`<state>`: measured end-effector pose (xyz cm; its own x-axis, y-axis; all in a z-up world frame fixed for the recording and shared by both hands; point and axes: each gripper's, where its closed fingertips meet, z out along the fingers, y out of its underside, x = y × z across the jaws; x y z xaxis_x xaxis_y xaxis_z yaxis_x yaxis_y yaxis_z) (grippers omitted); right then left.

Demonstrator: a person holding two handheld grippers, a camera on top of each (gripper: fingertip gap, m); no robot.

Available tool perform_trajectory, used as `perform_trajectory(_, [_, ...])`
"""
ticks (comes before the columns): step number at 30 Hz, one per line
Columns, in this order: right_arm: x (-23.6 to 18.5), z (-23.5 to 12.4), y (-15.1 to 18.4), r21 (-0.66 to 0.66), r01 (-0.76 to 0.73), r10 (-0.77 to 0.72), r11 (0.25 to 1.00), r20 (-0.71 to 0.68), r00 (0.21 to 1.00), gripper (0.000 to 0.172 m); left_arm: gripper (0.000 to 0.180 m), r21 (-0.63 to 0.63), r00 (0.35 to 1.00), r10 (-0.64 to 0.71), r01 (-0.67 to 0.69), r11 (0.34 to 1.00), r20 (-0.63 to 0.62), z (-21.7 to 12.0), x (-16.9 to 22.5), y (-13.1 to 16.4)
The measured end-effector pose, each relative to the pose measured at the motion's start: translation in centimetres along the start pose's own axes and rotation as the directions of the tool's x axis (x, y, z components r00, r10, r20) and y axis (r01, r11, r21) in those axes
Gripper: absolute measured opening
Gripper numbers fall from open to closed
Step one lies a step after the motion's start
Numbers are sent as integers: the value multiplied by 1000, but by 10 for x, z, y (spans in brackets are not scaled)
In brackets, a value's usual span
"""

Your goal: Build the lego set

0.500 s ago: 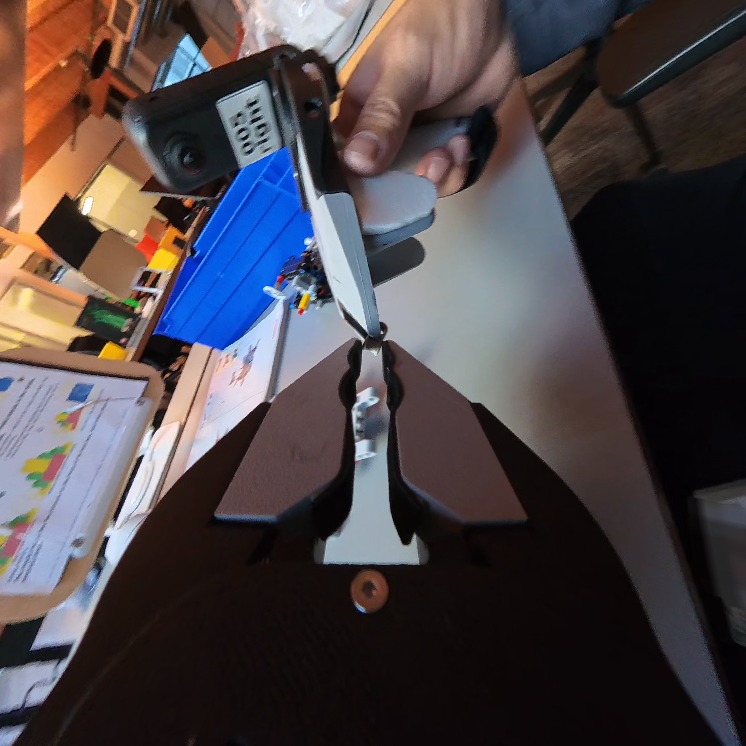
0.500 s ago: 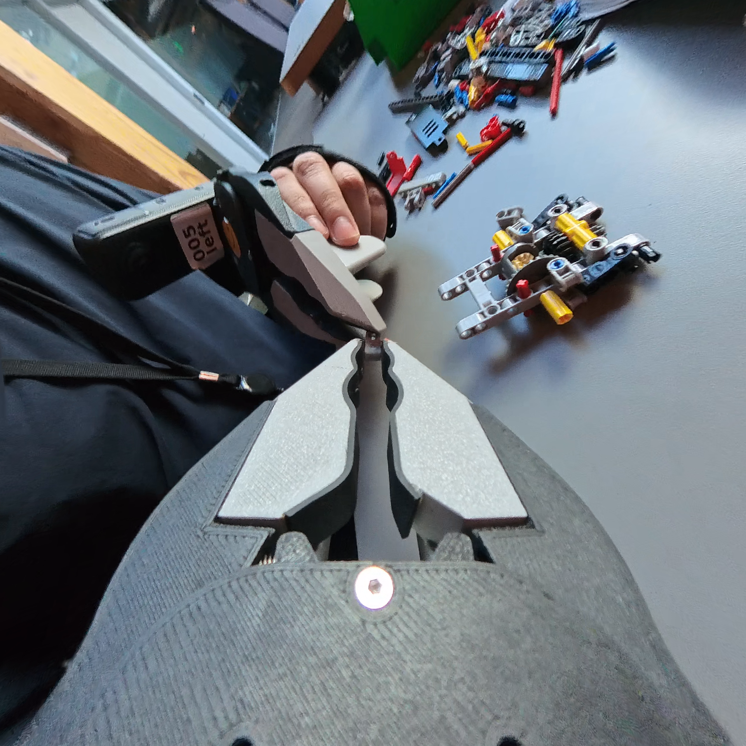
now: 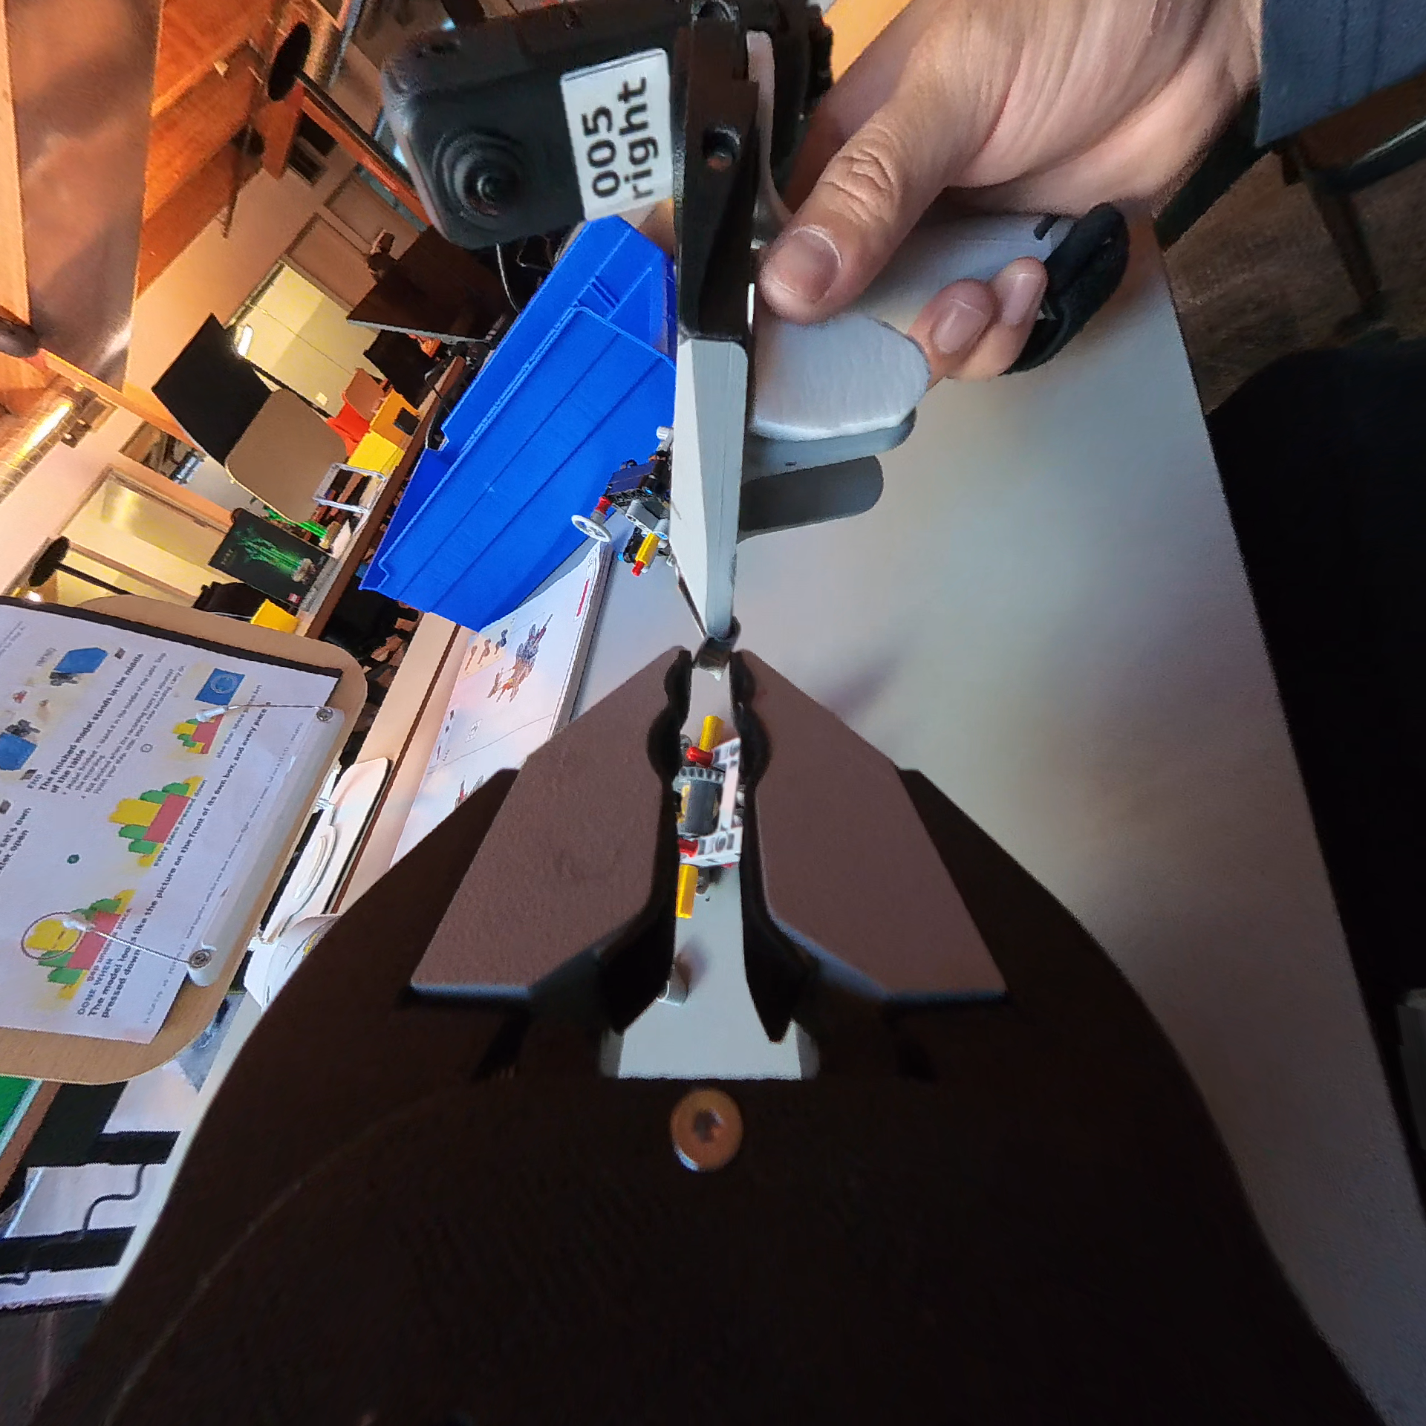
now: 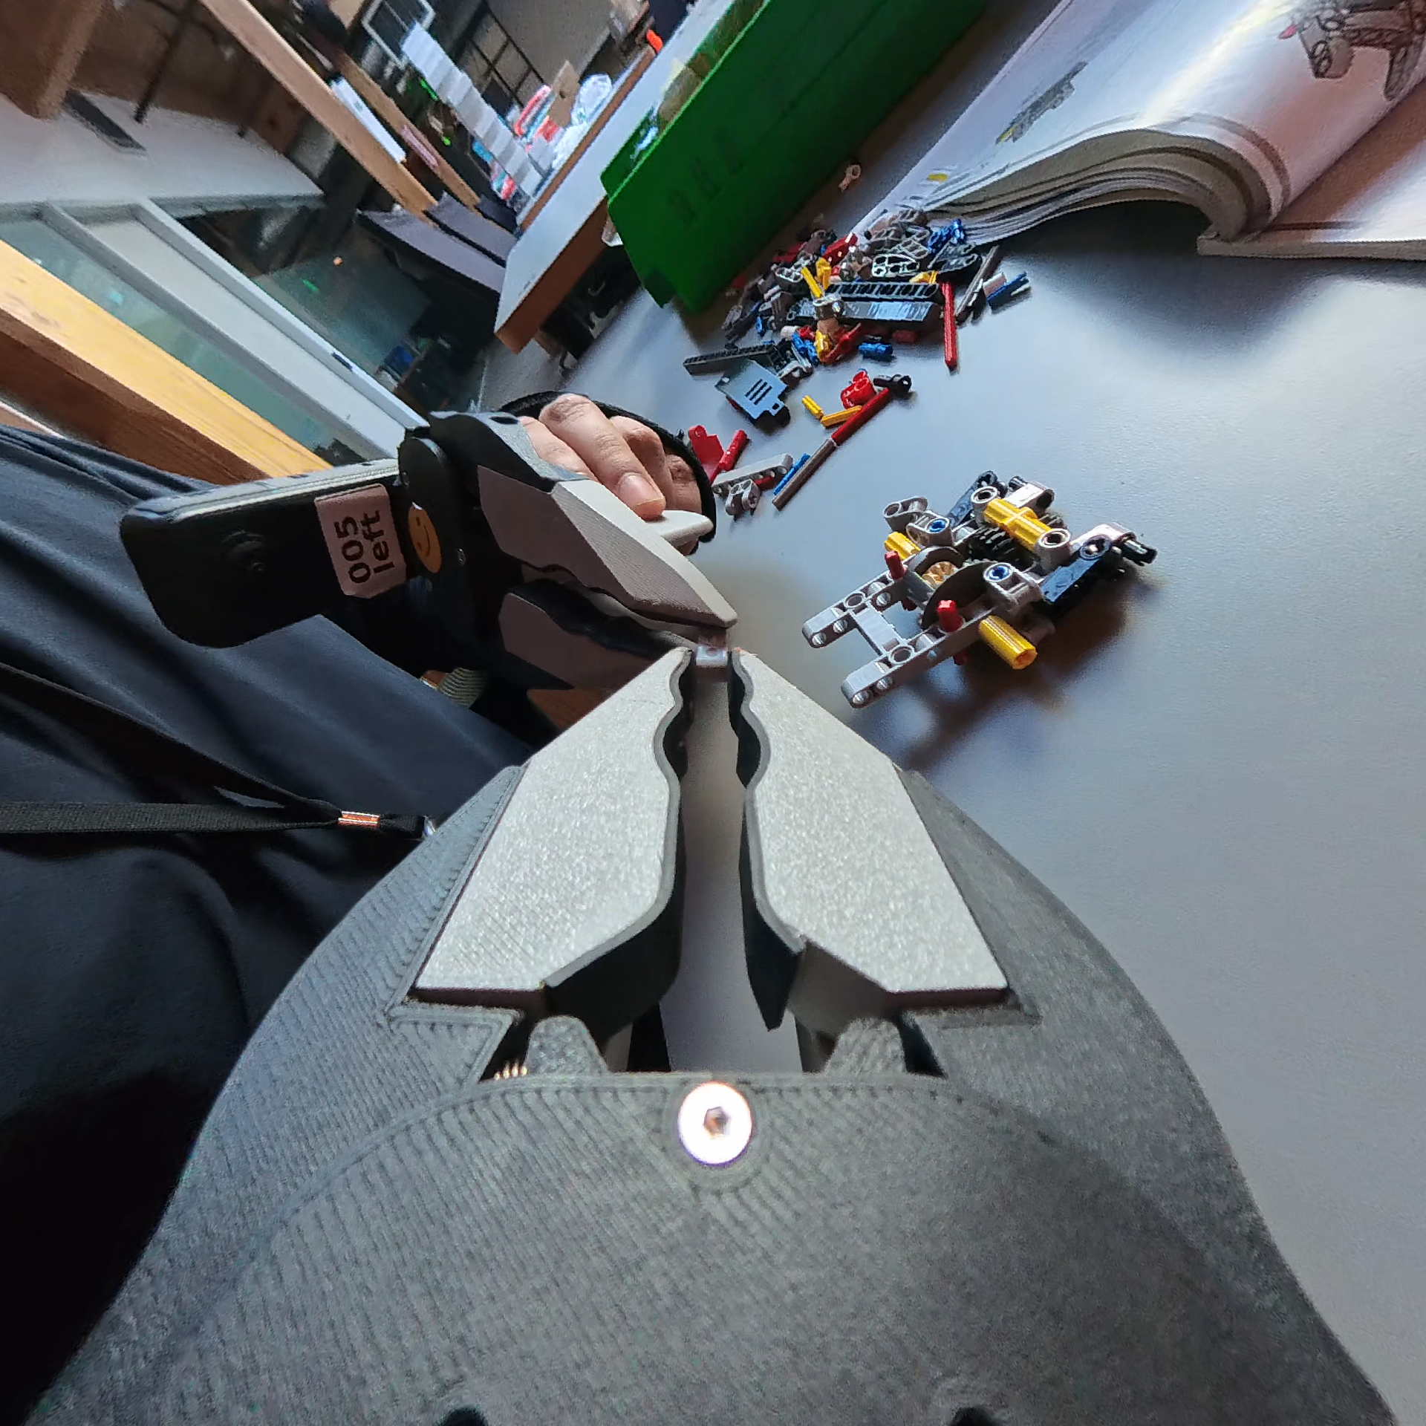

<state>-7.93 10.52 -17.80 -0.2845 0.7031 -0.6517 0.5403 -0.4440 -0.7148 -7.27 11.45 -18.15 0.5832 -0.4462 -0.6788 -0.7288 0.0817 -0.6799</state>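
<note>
The left gripper [image 3: 711, 662] and the right gripper [image 4: 711, 662] meet tip to tip above the grey table [image 4: 1157, 849], both nearly closed on one small grey building piece [image 4: 710, 657] that sits between their fingertips. In the right wrist view the piece fills the narrow gap at the right gripper's tips, with both pads against it, while the left gripper's fingers [image 4: 679, 594] clamp its far end from the other side. In the left wrist view the same small grey piece [image 3: 710, 660] is pinched at the tips, and the right gripper's fingers [image 3: 706, 494] come down onto it from above. A hand [image 3: 964, 154] grips the right gripper's handle; another hand [image 4: 609, 455] holds the left one. On the table just beyond the grippers lies a partly built grey model with yellow, red and blue parts [image 4: 980, 571]. Farther toward the far edge is a loose heap of mixed pieces [image 4: 856, 301], beside an open instruction booklet [image 4: 1157, 139] and a green bin [image 4: 756, 139]. A blue bin [image 3: 532, 455] stands at the far side in the left wrist view.
</note>
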Motion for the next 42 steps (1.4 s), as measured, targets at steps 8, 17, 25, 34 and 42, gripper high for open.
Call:
perform_trajectory(8, [9, -3, 7, -134, 191, -213, 972, -173, 962, 4, 17, -61, 997, -54, 50, 997, -56, 7, 8, 12])
perform_trajectory(17, [38, -20, -12, -328, 509, -602, 796, -338, 724, 5, 12, -251, 954, -291, 265, 931, -71, 9, -4, 60])
perform_trajectory(25, [57, 2, -1, -433, 522, -654, 734, -248, 714, 5, 13, -329, 973, -189, 137, 934, -132, 15, 14, 69])
perform_trajectory(34, [53, 11, -2, -498, 628, -779, 598, -179, 601, 5, 8, -341, 959, -234, 169, 925, -158, 15, 15, 71])
perform_trajectory(42, [55, 17, -2, -580, 644, -826, 499, -94, 556, 5, 8, -320, 947, -243, 168, 932, -209, 11, 16, 71])
